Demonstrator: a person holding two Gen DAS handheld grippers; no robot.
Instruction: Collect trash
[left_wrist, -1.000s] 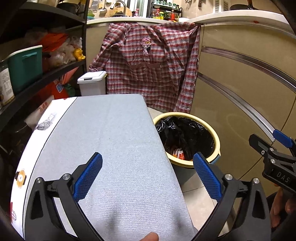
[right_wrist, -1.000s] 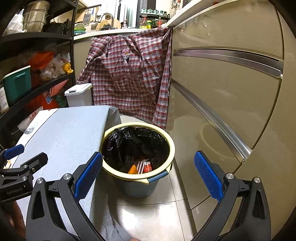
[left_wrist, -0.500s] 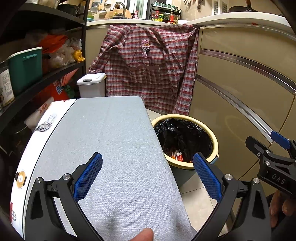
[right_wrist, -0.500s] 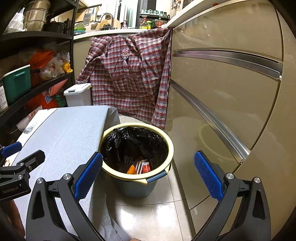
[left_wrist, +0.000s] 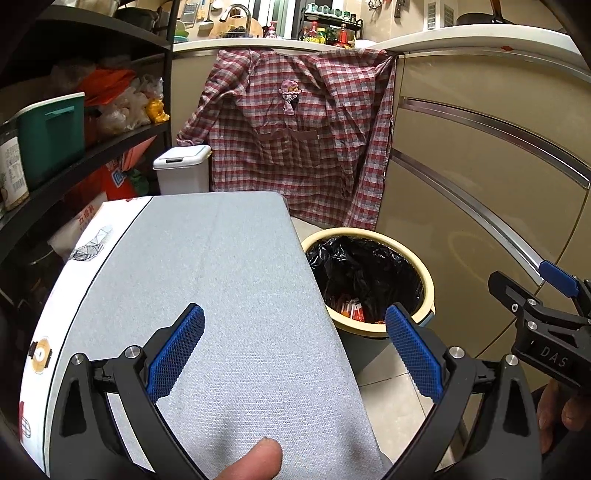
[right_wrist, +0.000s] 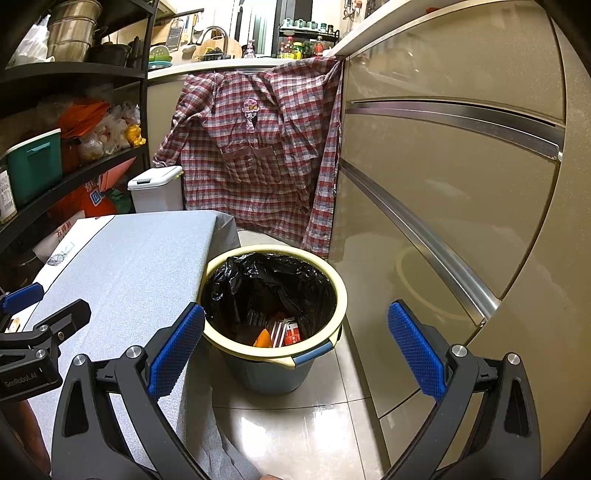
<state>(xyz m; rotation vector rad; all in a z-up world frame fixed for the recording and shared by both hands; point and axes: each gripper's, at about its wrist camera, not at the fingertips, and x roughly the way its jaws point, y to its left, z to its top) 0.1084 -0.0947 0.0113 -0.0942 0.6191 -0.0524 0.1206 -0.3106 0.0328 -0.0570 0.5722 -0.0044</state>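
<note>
Warm, yellowish indoor light from overhead, brightest along the white countertop edge (left_wrist: 461, 40) at the top. Glossy beige cabinet fronts (right_wrist: 461, 177) streaked with soft reflections; a bright glare patch on the shiny floor tile (right_wrist: 280, 424) just in front of the yellow-rimmed bin lined with black plastic (right_wrist: 275, 295). Black metal shelving (left_wrist: 74, 158) left of the bin sunk in shadow. Strong fisheye bending toward the edges, corners vignetted black. Centre sharp, without motion blur.

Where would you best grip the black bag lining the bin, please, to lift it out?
Pinch the black bag at its crumpled top edge just inside the yellow rim, coming straight down from above: the bin stands upright and open-topped, and the loose folds there offer something to pinch.
</note>
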